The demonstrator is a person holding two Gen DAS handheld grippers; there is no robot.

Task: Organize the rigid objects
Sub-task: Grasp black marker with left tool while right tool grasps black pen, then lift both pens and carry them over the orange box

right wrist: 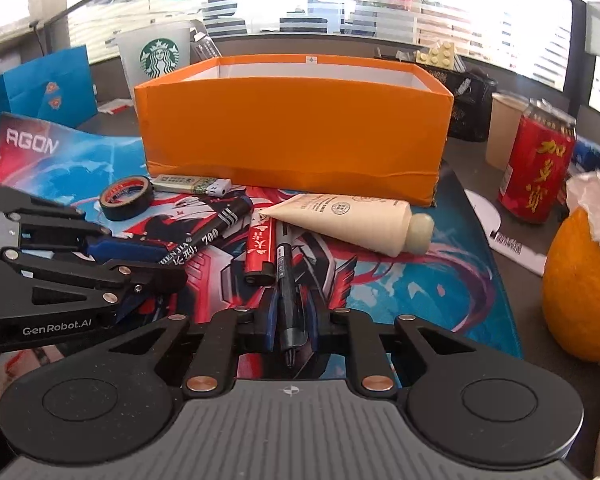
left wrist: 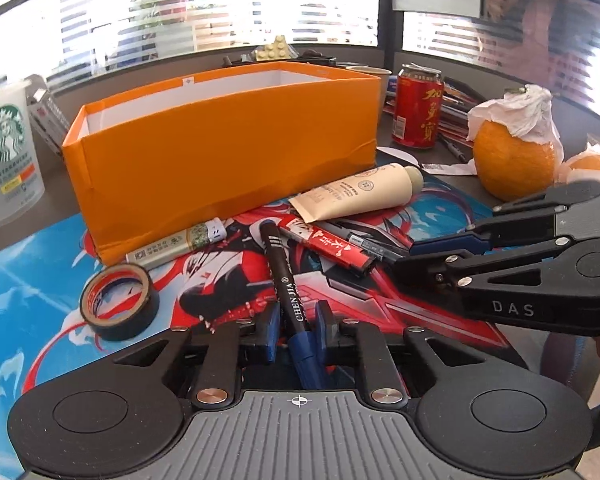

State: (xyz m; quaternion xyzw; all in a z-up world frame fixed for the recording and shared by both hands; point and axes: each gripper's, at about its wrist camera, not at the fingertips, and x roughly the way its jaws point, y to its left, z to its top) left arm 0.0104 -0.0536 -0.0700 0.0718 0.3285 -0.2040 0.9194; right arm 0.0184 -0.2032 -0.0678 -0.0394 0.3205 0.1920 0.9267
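An open orange box point(left wrist: 224, 136) point(right wrist: 296, 128) stands on the mat. In front of it lie a black tape roll point(left wrist: 118, 301) point(right wrist: 127, 197), a lighter point(left wrist: 176, 243) point(right wrist: 192, 185), a cream tube point(left wrist: 360, 194) point(right wrist: 356, 218) and a red flat lighter point(left wrist: 332, 249) point(right wrist: 260, 250). My left gripper point(left wrist: 297, 330) is shut on the blue end of a black CHEN JIA marker point(left wrist: 284, 280) point(right wrist: 208, 236). My right gripper point(right wrist: 290, 326) is shut on a dark pen point(right wrist: 286, 280) point(left wrist: 374, 248). Each gripper shows in the other's view, the right one point(left wrist: 404, 258), the left one point(right wrist: 136, 264).
A Starbucks cup point(left wrist: 8, 160) point(right wrist: 156, 56) stands left of the box. A red can point(left wrist: 418, 108) point(right wrist: 536, 168), oranges with tissue point(left wrist: 516, 152) point(right wrist: 580, 292), a paper cup point(right wrist: 506, 132) and a black mesh holder point(right wrist: 468, 108) are on the right. A blue bag point(right wrist: 44, 88) is far left.
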